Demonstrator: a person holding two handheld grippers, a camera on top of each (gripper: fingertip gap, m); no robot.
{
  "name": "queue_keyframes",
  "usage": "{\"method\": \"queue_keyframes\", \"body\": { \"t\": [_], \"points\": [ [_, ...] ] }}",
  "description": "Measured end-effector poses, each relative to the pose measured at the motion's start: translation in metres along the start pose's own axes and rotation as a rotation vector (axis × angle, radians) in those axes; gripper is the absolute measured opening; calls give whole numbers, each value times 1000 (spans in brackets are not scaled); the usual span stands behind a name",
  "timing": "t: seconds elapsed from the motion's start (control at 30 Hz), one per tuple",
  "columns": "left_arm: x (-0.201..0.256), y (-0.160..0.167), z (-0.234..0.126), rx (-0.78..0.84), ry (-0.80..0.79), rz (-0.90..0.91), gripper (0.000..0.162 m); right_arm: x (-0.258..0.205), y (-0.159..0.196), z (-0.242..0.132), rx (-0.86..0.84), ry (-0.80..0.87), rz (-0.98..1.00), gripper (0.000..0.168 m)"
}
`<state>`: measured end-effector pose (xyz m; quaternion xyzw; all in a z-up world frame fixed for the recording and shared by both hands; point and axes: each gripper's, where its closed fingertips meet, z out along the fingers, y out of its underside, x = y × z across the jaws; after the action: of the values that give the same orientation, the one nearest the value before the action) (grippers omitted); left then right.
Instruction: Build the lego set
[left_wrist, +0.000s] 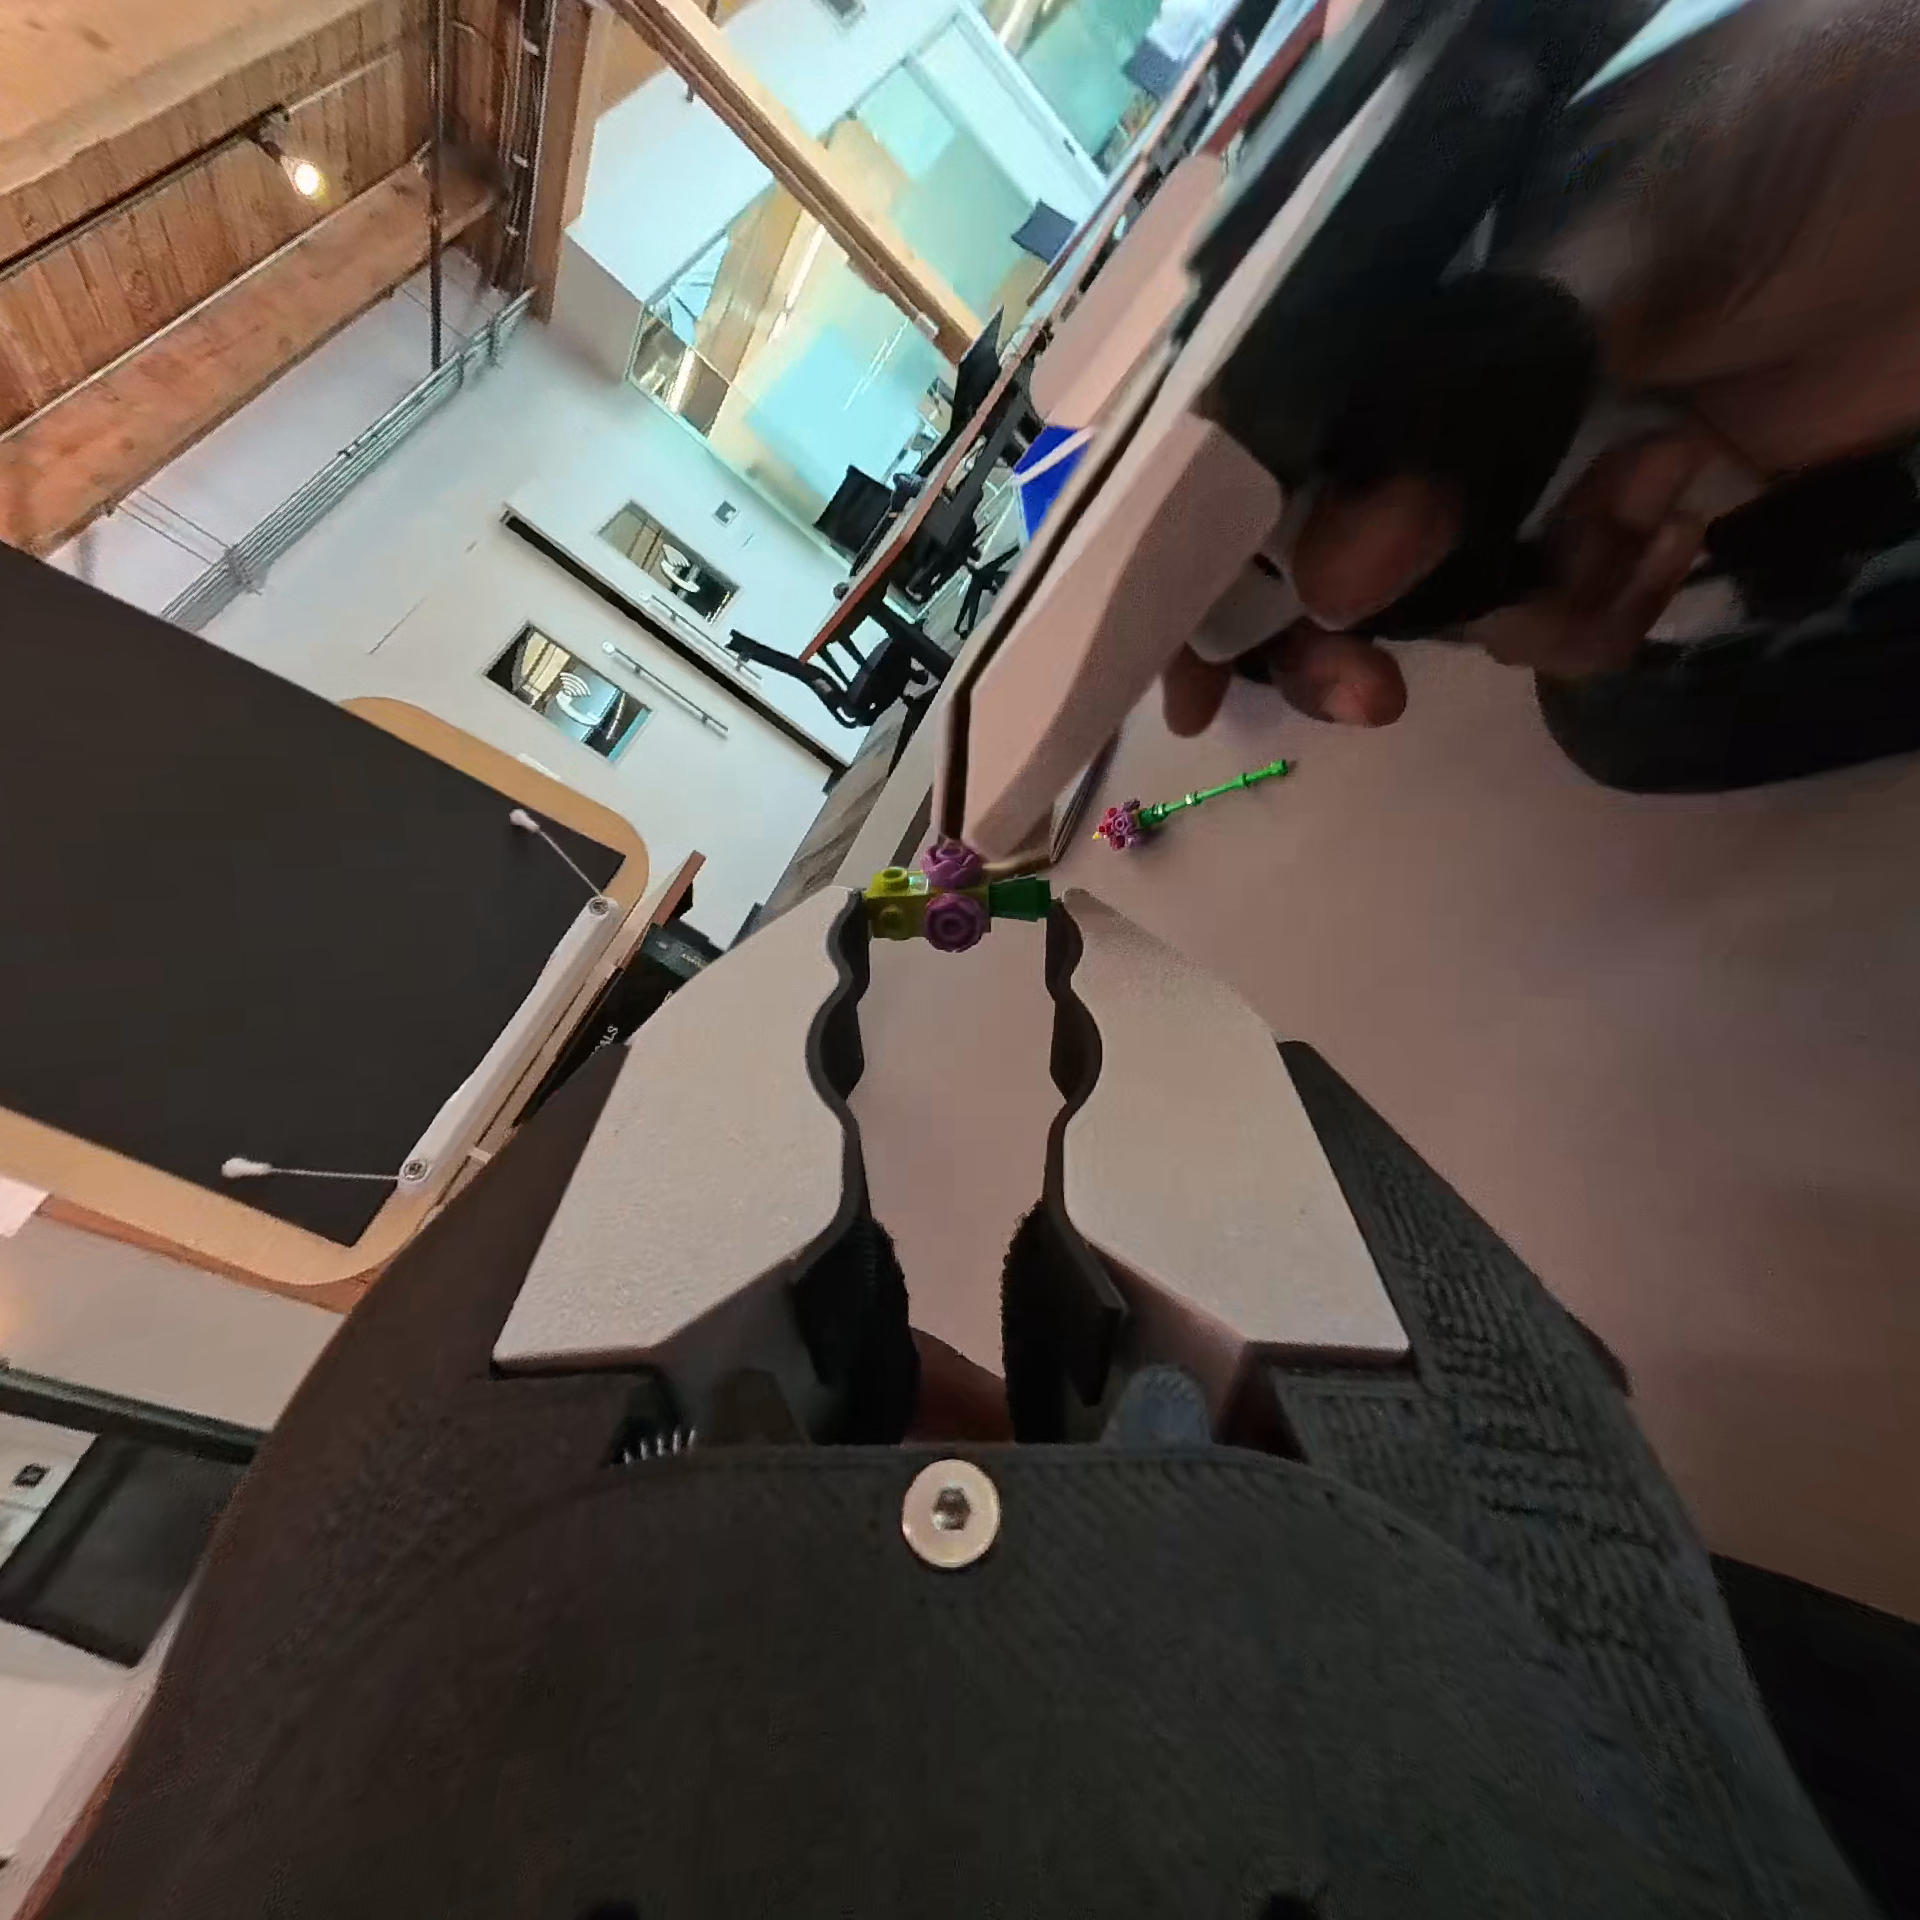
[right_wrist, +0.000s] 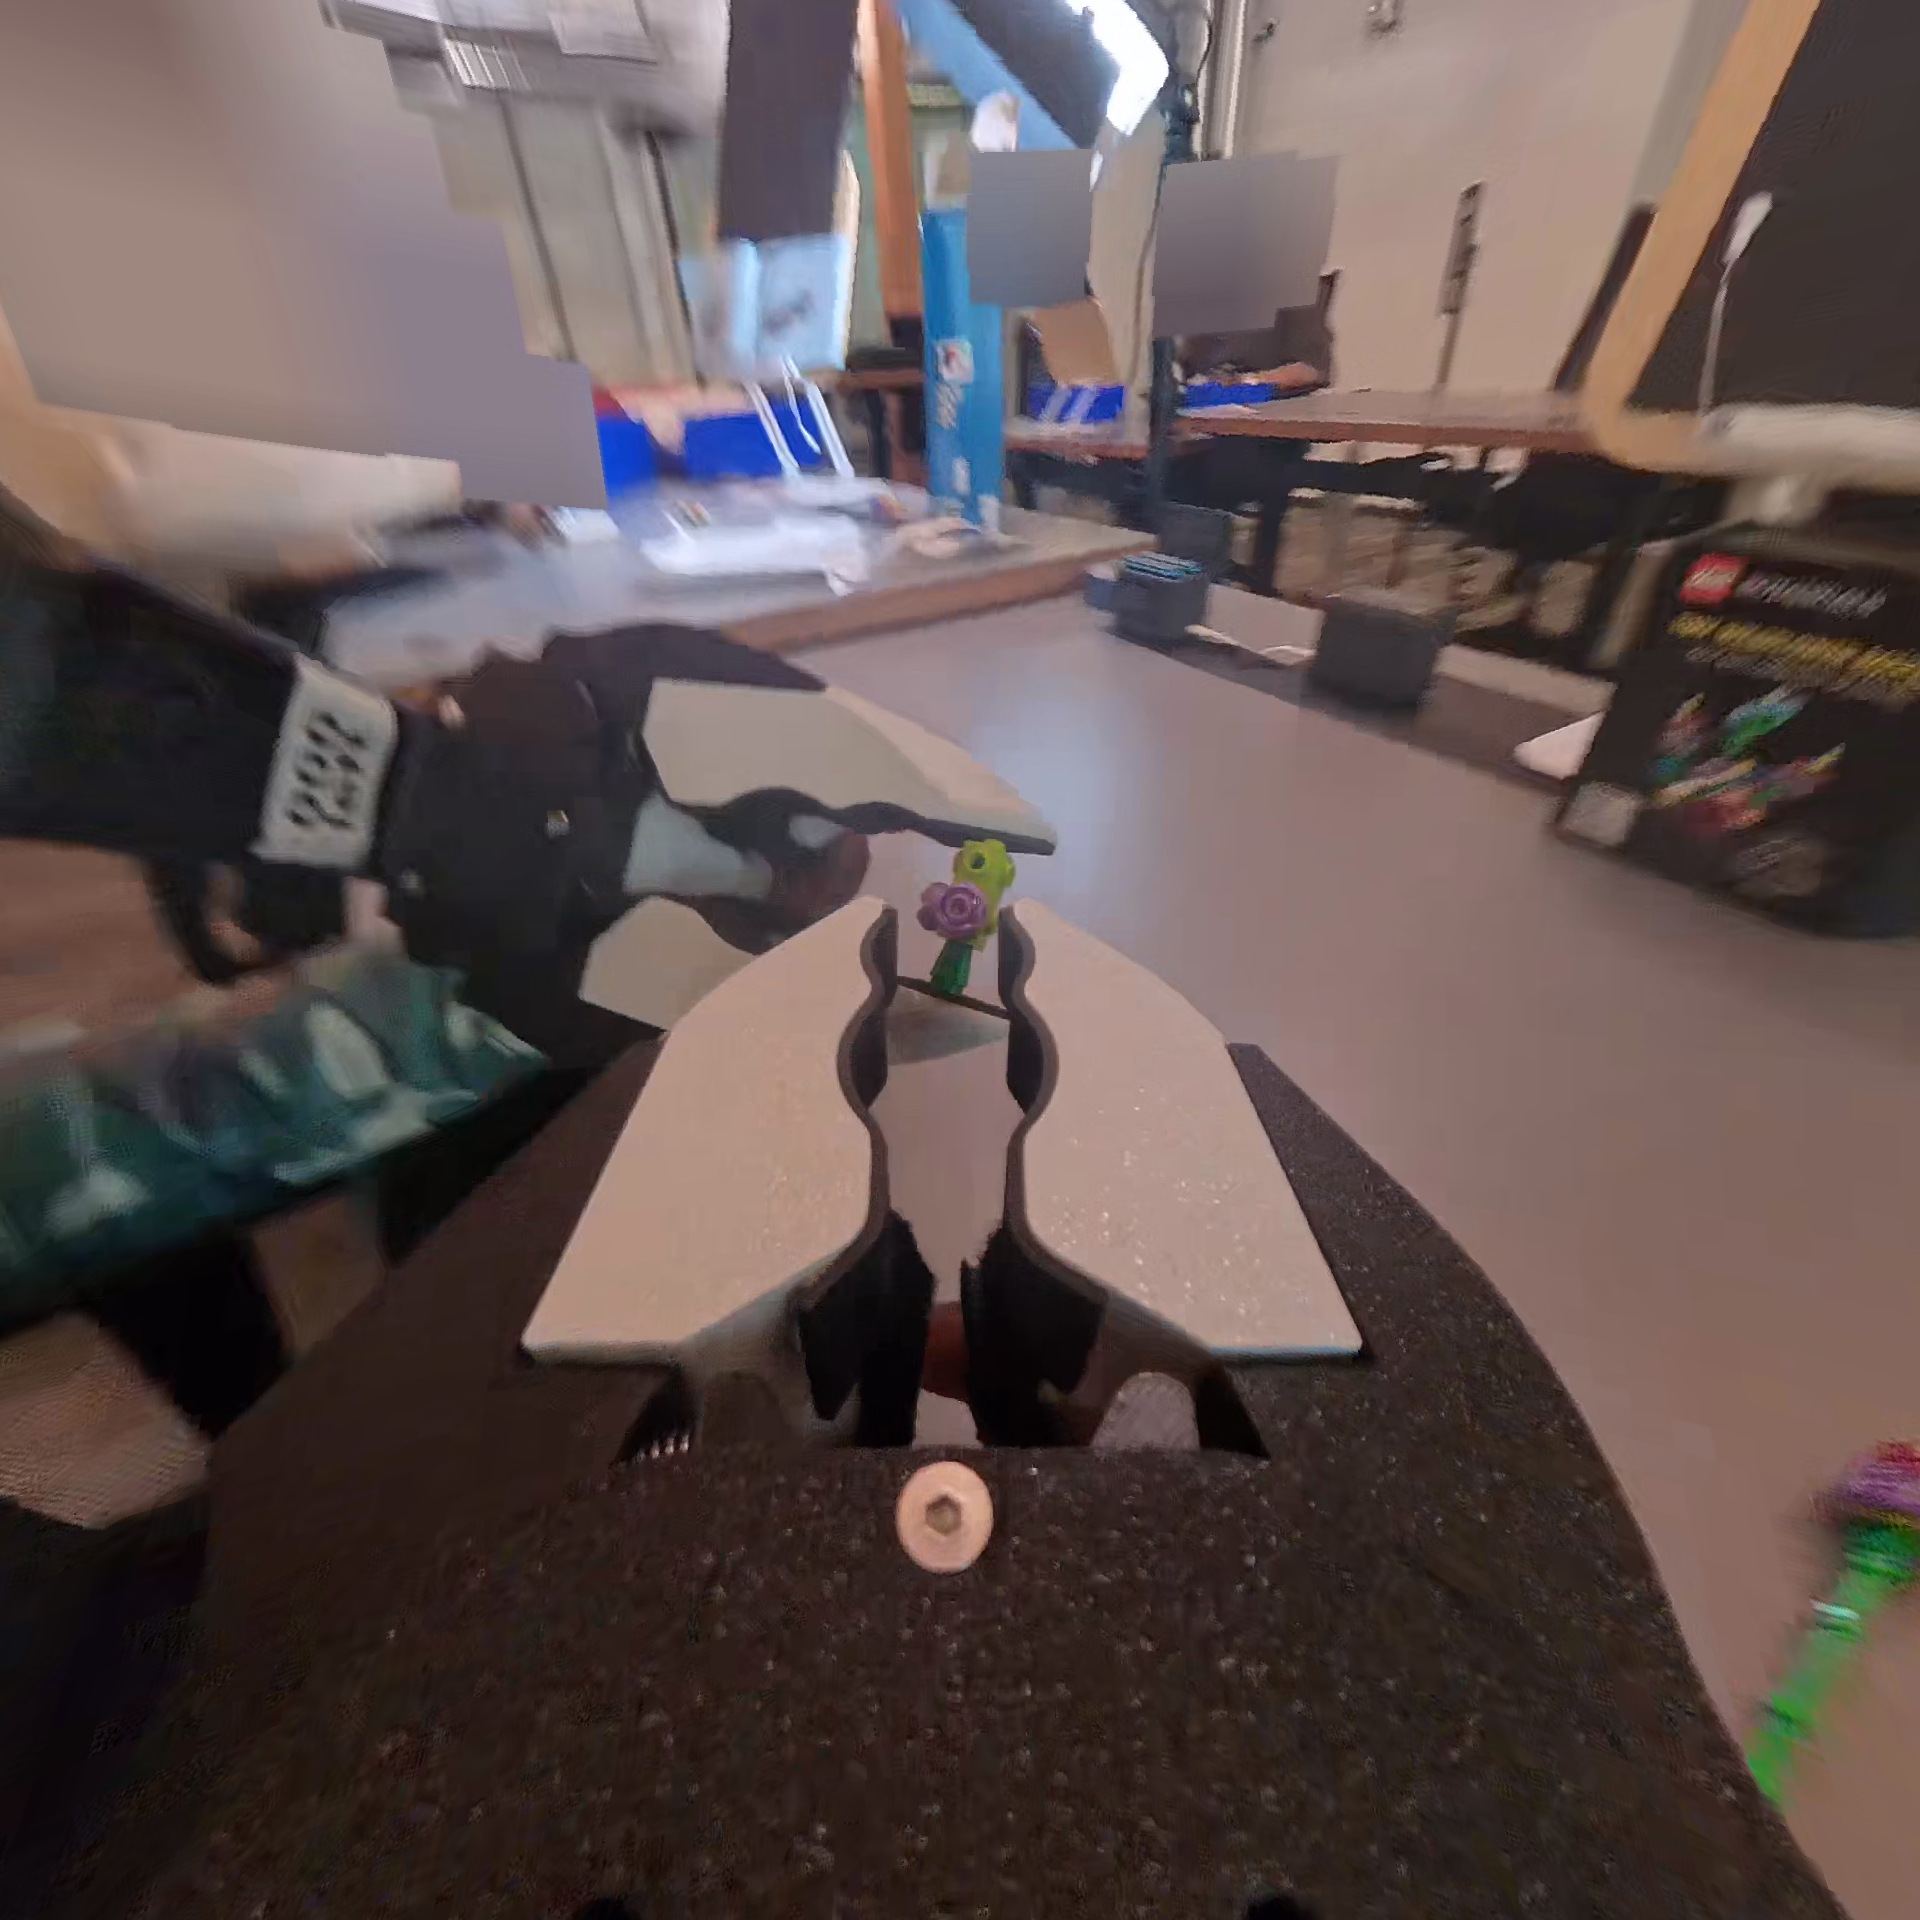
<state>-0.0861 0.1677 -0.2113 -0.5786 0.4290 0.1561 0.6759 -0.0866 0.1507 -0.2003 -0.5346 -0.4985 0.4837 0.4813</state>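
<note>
Both wrist views close, facing shared flower piece.

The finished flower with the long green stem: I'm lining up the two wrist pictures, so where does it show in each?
Left wrist view: the finished flower lies flat on the grey table, right of centre, beyond the left gripper.
Right wrist view: at the bottom right edge, blurred, close to the camera.
Shared landmark: the small flower assembly, lime, purple and green, held between the fingers at the centre of both views.
</note>
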Motion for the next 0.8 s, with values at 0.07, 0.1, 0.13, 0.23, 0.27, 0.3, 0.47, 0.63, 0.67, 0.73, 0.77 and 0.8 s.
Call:
{"method": "queue_keyframes", "body": {
  "t": [0.07, 0.1, 0.13, 0.23, 0.27, 0.3, 0.47, 0.63, 0.67, 0.73, 0.77, 0.8],
  "points": [
    [1, 0, 0, -3, 3, 14, 32, 1, 1, 1, -48, 74, -129, 15],
    [2, 0, 0, -1, 5, 16, 32, 1, 0, 1, -59, 90, -159, 13],
    [2, -1, 0, 1, 7, 18, 32, 1, 1, 2, -73, 93, -178, 12],
    [3, -1, -1, 4, 11, 27, 32, 2, 5, 3, -118, 88, -202, 11],
    [3, -1, -1, 3, 14, 33, 32, 1, 5, 3, -122, 84, -209, 11],
    [4, -1, -1, 4, 16, 36, 32, 1, 5, 3, -124, 79, -213, 10],
    [10, 3, 2, -21, 53, 32, 32, 2, 12, 1, -196, 113, -385, 10],
    [14, 6, 3, -39, 95, -30, 32, 2, 15, 2, -250, 227, -675, 10],
    [14, 7, 3, -43, 101, -37, 32, 3, 15, 2, -252, 239, -708, 10],
    [16, 9, 3, -58, 109, -27, 32, 3, 18, 3, -262, 249, -747, 10],
    [17, 11, 4, -68, 111, -15, 32, 3, 19, 3, -269, 249, -748, 10],
    [17, 12, 4, -77, 108, 2, 32, 4, 20, 3, -271, 247, -727, 10]
  ]
}}
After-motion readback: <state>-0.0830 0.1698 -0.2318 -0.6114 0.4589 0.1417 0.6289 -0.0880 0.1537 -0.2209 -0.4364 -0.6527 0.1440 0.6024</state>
